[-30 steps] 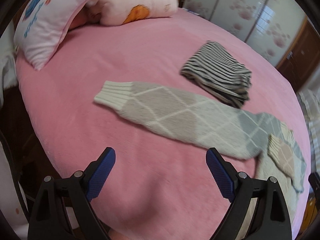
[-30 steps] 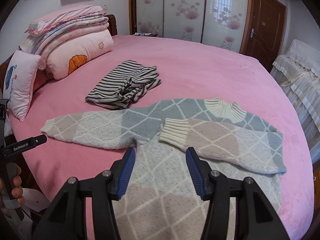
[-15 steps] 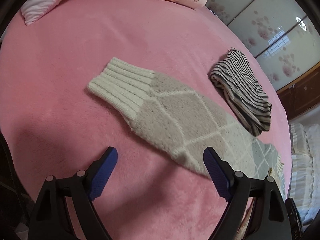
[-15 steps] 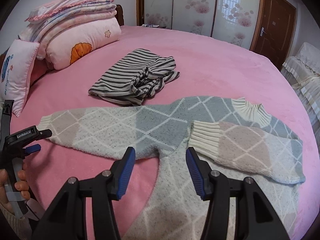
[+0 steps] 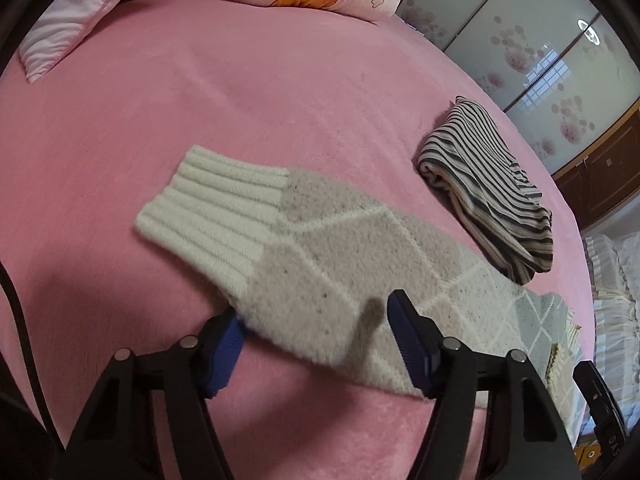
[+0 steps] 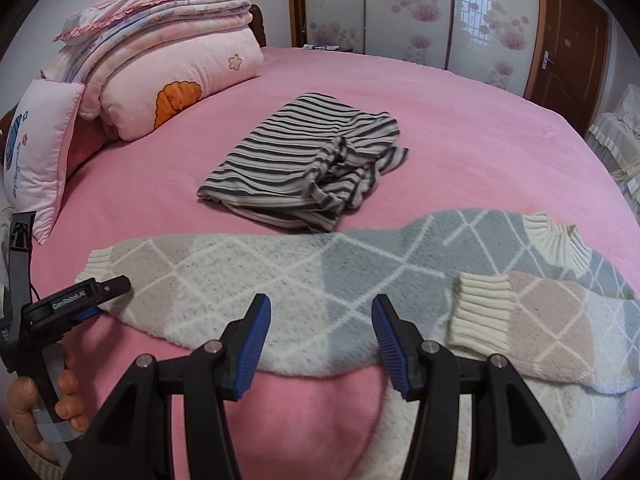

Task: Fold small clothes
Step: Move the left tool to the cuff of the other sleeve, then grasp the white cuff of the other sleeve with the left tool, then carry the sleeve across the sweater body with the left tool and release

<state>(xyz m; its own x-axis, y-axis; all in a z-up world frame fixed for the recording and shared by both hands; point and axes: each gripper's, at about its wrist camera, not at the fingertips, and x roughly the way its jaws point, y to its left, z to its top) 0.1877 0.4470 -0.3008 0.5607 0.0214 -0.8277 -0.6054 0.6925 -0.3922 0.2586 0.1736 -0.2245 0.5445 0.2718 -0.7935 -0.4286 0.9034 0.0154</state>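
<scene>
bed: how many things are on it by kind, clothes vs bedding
Clothes: 2 (diamond-pattern sweater, striped garment)
Pillows: 2 (white printed pillow, pink pillow with orange print)
Folded quilts stacked on the pink pillow: 1 stack
Total: 5

We are bringing the left gripper (image 5: 316, 344) down over the outstretched sleeve (image 5: 320, 276), its jaws closing around the fabric, while the right gripper (image 6: 320, 340) is now sliding across from the sweater (image 6: 400, 272) body to that sleeve.
</scene>
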